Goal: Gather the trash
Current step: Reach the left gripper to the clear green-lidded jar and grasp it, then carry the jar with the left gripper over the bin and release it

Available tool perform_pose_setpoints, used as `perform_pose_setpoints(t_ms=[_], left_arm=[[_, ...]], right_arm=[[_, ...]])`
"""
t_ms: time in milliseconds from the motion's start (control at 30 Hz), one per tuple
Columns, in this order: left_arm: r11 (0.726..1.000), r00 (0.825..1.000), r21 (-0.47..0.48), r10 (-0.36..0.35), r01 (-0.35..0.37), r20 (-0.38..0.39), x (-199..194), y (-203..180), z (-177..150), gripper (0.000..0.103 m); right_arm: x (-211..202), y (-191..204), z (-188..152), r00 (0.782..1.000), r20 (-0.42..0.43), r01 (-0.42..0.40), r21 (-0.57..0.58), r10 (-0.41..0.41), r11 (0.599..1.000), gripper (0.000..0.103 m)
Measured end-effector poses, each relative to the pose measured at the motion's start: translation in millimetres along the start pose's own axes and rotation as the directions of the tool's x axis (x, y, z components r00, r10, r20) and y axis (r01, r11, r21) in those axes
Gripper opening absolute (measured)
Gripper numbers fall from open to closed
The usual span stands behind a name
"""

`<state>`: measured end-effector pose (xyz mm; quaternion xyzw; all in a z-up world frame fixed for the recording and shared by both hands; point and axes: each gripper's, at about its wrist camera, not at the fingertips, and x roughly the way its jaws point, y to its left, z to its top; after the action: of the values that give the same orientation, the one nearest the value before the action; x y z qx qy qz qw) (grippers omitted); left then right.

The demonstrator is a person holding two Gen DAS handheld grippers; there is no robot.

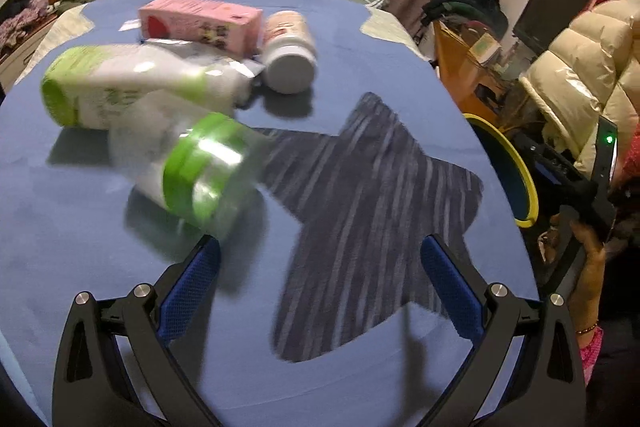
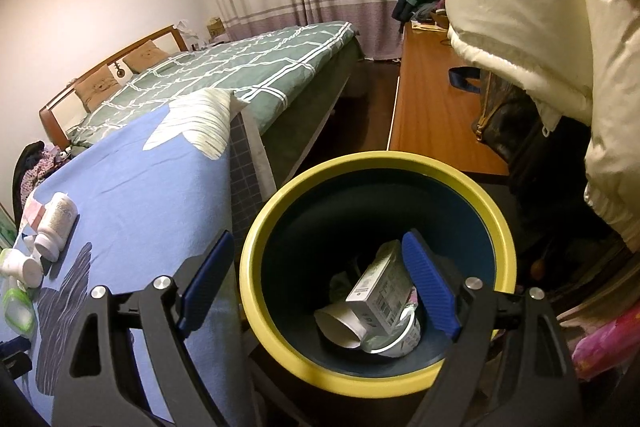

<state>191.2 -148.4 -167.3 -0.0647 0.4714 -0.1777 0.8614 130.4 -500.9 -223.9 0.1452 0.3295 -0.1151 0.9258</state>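
Observation:
On the blue cloth [image 1: 100, 247] lie a clear green-banded bottle [image 1: 200, 167], a second green-labelled bottle [image 1: 132, 87], a pink carton [image 1: 200, 23] and a white pill bottle [image 1: 288, 51]. My left gripper [image 1: 320, 251] is open and empty, just short of the near bottle. My right gripper [image 2: 316, 247] is open and empty above the yellow-rimmed bin [image 2: 272, 227]. A white carton [image 2: 380, 291] and a paper cup [image 2: 340, 327] lie inside the bin. The pill bottle [image 2: 56, 223] also shows at the left of the right wrist view.
The bin's rim [image 1: 520, 167] shows past the table's right edge. A bed [image 2: 248, 67] stands behind the table. A wooden desk [image 2: 432, 107] and a cream puffer jacket [image 2: 540, 27] are to the right. A dark star patch [image 1: 360, 207] marks the cloth.

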Motion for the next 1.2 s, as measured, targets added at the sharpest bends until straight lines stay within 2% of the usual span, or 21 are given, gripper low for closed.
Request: perform_pose_setpoints(t_ms=[67,133,233,333,433,567,667,733,867,1067,1200], left_arm=[[0.999,0.999,0.014,-0.037,0.037,-0.014,3.4,-9.7,0.2,0.098],[0.998,0.999,0.048,-0.039,0.040,-0.018,1.2,-17.6,-0.6,0.098],[0.996,1.000,0.091,0.003,-0.003,0.000,-8.4,-19.9,-1.7,0.098],[0.995,0.998,0.078,0.056,-0.059,0.042,-23.9,-8.7,2.3,0.098],[0.988,0.986,0.050,0.141,-0.145,0.090,-35.6,6.6,9.6,0.098],[0.987,0.983,0.014,0.160,-0.162,0.090,-35.5,25.6,18.1,0.098],[0.978,0.978,0.067,0.190,-0.196,0.090,-30.8,32.9,24.4,0.098],[0.976,0.979,0.092,0.192,-0.199,0.074,-25.3,37.5,28.8,0.098],[0.978,0.981,0.083,0.188,-0.192,0.054,-22.1,52.0,36.6,0.098],[0.972,0.984,0.157,0.172,-0.176,0.039,-9.4,54.6,38.1,0.098],[0.975,0.989,0.163,0.147,-0.150,0.031,-4.8,59.2,41.5,0.084]], right_arm=[[-0.3,-0.4,-0.5,1.000,-0.001,-0.002,0.002,0.002,1.000,0.081],[-0.9,-0.4,-0.9,1.000,-0.001,-0.003,0.002,0.003,1.000,0.081],[-2.7,-0.3,-1.7,1.000,0.004,-0.007,0.000,0.007,1.000,0.081],[-2.0,-1.7,-2.5,1.000,0.003,-0.007,0.005,0.007,1.000,0.081],[-2.4,-1.2,-3.3,1.000,0.001,-0.011,0.009,0.011,1.000,0.081],[-3.8,1.6,-3.6,1.000,0.003,-0.018,0.006,0.018,1.000,0.081],[-3.9,2.5,-3.4,1.000,0.000,-0.018,0.001,0.018,1.000,0.081],[-3.6,1.9,-3.4,1.000,-0.003,-0.014,0.001,0.014,1.000,0.081],[-2.5,-0.1,-4.4,1.000,-0.006,-0.012,0.007,0.012,1.000,0.081],[0.1,3.4,-6.4,1.000,-0.014,-0.024,-0.002,0.024,1.000,0.081],[-0.4,4.4,-8.9,1.000,-0.015,-0.027,-0.008,0.027,1.000,0.081]])
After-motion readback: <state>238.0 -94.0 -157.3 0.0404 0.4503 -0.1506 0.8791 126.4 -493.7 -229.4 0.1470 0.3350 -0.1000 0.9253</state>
